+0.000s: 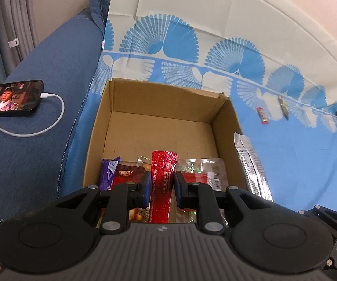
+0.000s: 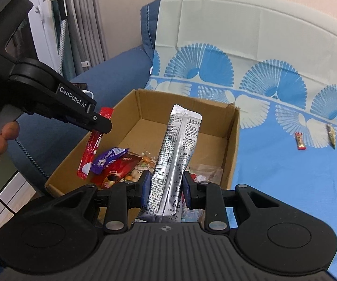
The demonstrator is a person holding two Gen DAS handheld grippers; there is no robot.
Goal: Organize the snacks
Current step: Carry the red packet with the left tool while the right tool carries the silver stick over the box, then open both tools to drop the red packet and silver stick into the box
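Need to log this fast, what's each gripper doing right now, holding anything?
Left gripper: closed on the red sachet, held over the cardboard box.
Right gripper: closed on the silver packet, also above the box.

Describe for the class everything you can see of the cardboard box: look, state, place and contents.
The cardboard box is plain brown corrugated card, open-topped with flaps upright, one far corner torn. It sits on a blue-patterned cloth beside a blue sofa arm. Its far half is bare; several snack packets lie at the near end.
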